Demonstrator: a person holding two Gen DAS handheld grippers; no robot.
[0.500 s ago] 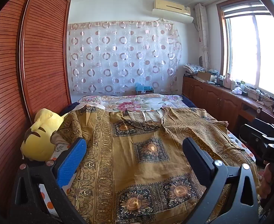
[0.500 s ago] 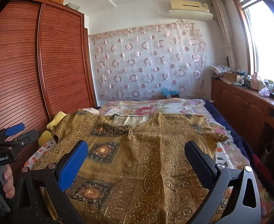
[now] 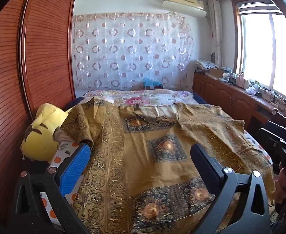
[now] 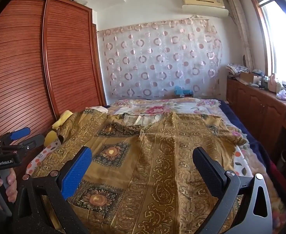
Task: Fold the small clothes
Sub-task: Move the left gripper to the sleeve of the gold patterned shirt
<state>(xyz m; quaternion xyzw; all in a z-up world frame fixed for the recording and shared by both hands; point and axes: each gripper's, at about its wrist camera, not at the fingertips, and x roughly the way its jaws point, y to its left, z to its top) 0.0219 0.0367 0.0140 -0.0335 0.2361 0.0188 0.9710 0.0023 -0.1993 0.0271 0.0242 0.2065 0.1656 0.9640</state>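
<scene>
Golden paisley shirt (image 3: 143, 156) (front partly open) lies spread flat; left claw (image 3: 141, 161) and right claw (image 4: 143, 163) both gape.

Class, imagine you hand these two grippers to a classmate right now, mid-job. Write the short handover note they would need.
Left gripper: open, holding nothing, hovering over the near left part of the garment.
Right gripper: open, holding nothing, hovering over the near right part.
The golden patterned garment lies spread on the bed, neckline at the far end. Its left sleeve is bunched against the yellow plush toy; the right sleeve lies flat.
Done: garment laid out, one front panel lapped over the other.
Left: all the folding; no fold shows yet. Probably start by freeing the sleeve beside the toy.
</scene>
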